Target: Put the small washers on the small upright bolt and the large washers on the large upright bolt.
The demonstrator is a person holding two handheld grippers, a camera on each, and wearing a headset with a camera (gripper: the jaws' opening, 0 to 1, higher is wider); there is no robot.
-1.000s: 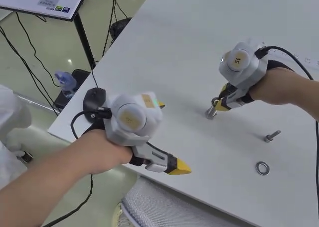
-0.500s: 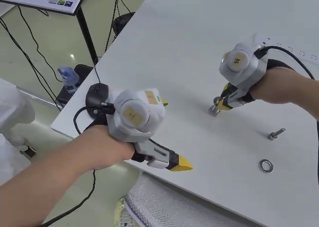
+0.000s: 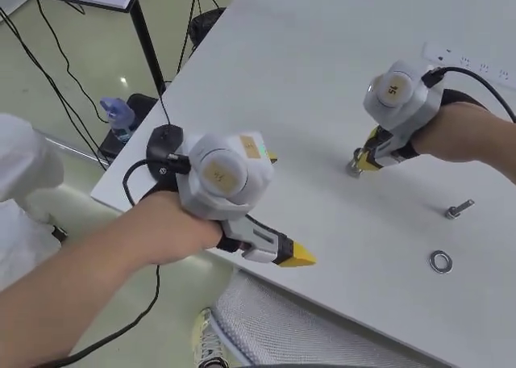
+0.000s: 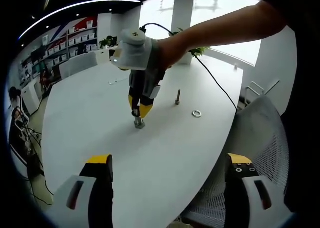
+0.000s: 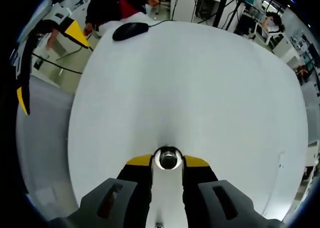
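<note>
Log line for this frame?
left gripper: open, hovering | right gripper: tips at large bolt, grip unclear | small bolt, washer: on table

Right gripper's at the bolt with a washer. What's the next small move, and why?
Probably open the right gripper slightly to drop the washer: it sits pinched between the tips, right over the upright bolt.

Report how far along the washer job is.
Done: nothing I can confirm; the small upright bolt seems bare. In hand: the right claw is closed around a ring-shaped piece, apparently a washer, atop the large bolt. Left: one washer lies loose on the table, and the left claw is open, holding nothing.
</note>
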